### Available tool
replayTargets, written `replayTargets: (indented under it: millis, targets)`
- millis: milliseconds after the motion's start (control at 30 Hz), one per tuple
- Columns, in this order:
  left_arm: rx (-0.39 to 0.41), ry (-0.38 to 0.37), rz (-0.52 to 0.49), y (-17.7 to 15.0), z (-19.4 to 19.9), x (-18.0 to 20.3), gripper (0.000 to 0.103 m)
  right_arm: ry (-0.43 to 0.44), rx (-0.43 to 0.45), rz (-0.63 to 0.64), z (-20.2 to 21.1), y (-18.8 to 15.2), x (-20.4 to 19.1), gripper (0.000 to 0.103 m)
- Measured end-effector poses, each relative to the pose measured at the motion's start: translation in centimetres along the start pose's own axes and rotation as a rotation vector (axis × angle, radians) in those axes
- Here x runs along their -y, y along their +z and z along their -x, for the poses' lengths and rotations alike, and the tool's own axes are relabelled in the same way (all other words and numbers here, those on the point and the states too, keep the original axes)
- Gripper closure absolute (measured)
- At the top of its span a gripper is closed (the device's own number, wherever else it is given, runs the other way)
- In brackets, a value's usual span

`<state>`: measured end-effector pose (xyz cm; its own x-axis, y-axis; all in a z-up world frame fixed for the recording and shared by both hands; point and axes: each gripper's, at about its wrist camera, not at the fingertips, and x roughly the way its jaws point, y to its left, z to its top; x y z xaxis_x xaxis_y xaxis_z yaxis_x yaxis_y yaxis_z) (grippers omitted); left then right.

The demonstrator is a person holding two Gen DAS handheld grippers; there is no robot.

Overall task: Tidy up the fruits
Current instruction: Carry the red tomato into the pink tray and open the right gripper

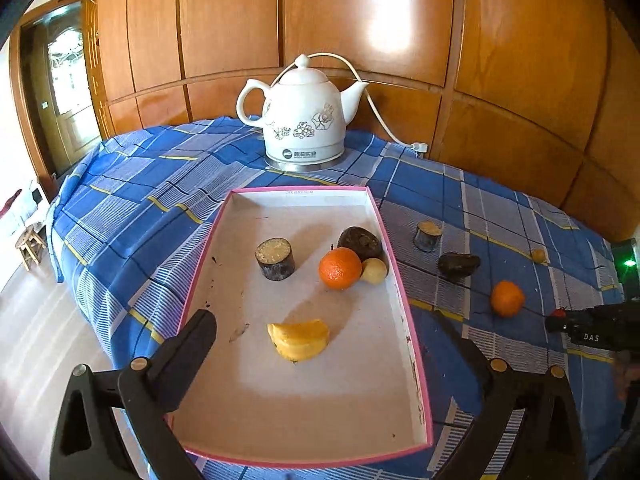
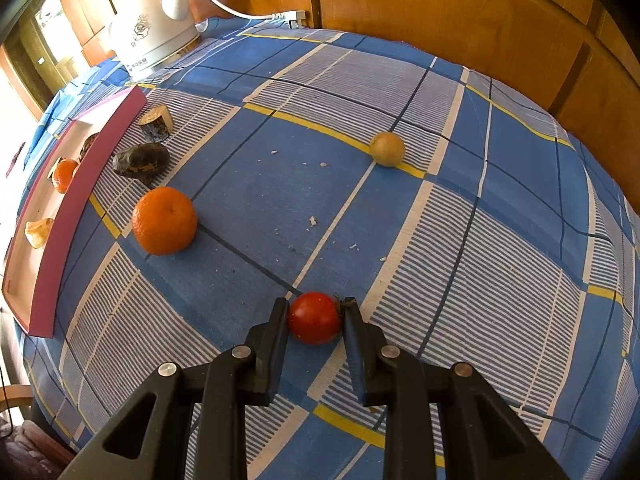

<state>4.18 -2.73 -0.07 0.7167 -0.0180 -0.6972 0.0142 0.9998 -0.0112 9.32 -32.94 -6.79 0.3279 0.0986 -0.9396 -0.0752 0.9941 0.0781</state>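
- So far, the pink-rimmed tray (image 1: 394,264) holds five pieces: a yellow wedge (image 1: 298,339), an orange (image 1: 339,268), a dark cut stump, a dark lump and a pale ball.
- Left gripper (image 1: 320,344) hangs over the tray, fingers wide apart, empty.
- Right gripper (image 2: 315,312) is clamped on a red tomato (image 2: 315,318) resting on the checked surface (image 2: 500,240).
- Left outside (by my judgement): another orange (image 2: 164,221), dark lump, stump, pale ball.
- Kettle (image 1: 301,116) carries an unreadable logo; the right gripper's body reads "DAS".

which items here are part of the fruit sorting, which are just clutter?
Job: pink tray, oranges, banana piece, tomato in the right gripper, small yellow fruit.

Clutter: kettle, its cord.
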Motion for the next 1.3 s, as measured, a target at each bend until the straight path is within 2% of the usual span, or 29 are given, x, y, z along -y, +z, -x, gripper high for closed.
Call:
replayTargets:
  millis: [467,1000,1100,1300]
  targets:
    - [0.016,0.017,-0.007,-0.3,0.7,0.4,0.000,-0.011,0.013,0.019,0.0,0.0,-0.1,0.076]
    - [0.015,0.029,0.009,-0.8,0.7,-1.3,0.000,-0.040,-0.002,-0.011,0.2,0.3,-0.6,0.077]
    - [0.014,0.025,0.016,-1.0,0.8,-1.6,0.000,-0.022,0.015,-0.019,1.0,0.3,-1.4,0.077]
    - [0.007,0.007,0.015,-1.3,0.7,-1.7,0.000,0.091,0.094,0.005,3.5,1.3,-5.3,0.077]
